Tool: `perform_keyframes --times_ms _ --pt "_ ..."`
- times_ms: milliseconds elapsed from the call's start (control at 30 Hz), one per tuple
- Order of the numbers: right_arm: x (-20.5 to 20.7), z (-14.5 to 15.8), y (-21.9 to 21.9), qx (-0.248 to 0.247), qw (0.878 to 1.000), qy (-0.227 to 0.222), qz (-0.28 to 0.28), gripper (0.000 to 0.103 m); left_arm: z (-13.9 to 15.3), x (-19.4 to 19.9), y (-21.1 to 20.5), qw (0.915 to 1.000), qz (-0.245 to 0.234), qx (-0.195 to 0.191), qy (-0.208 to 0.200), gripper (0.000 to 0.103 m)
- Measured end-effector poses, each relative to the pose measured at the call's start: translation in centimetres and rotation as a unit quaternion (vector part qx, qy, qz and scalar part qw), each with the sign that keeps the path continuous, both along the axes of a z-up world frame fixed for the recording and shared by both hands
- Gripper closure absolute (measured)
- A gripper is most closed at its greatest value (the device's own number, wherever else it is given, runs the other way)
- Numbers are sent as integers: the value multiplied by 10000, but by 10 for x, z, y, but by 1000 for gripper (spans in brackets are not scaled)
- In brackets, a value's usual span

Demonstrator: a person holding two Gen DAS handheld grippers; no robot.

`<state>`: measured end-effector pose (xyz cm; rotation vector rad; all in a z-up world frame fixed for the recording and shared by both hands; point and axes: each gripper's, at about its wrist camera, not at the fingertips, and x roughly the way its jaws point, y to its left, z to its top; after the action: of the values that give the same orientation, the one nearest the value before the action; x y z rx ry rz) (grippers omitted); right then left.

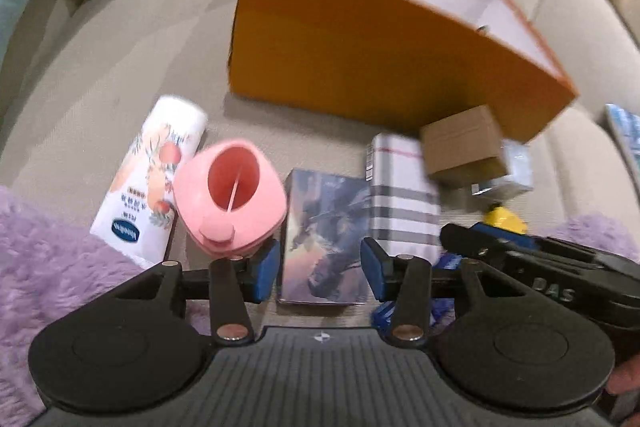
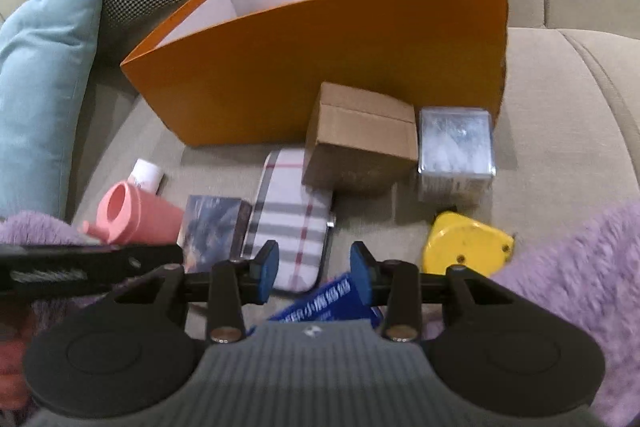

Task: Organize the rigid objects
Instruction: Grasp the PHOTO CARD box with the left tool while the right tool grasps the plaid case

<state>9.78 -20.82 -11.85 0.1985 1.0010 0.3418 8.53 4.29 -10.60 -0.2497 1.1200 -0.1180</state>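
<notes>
Both my left tongs (image 1: 319, 269) and right tongs (image 2: 314, 269) hang part-open and empty over sofa clutter before the orange box (image 1: 384, 67), so crowding the picture box (image 1: 326, 239) risks nudging the pink cup (image 1: 232, 193).

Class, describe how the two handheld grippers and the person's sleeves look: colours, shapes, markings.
Both the left gripper and right gripper have black linkage arms, blue pads, round black discs and a ribbed grey body bearing a small white logo. The sleeves are fluffy lilac.

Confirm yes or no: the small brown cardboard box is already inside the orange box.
No, the small brown cardboard box sits on the sofa cushion in front of the orange box, outside its wall.
</notes>
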Motion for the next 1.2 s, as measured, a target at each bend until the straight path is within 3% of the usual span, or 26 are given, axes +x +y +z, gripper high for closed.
perform_keyframes --times_ms 200,300,633,767,933,1200 --pt "14 -15 1 249 9995 182 -63 61 -21 9 6 9994 211 -236 107 50" --pt "21 -22 2 298 9991 280 -110 60 -27 12 10 9984 290 -460 158 42" --pt "37 -34 6 660 9973 291 -130 56 -38 23 16 9935 488 -986 276 34" --pt "35 -31 7 628 9978 192 -120 60 -37 22 17 9933 496 -1010 263 35" --pt "21 -12 13 246 9985 -445 193 79 -31 16 19 9940 511 -952 172 42" --pt "4 6 9 174 9969 -715 274 88 -19 -3 17 9944 431 -942 -194 63"
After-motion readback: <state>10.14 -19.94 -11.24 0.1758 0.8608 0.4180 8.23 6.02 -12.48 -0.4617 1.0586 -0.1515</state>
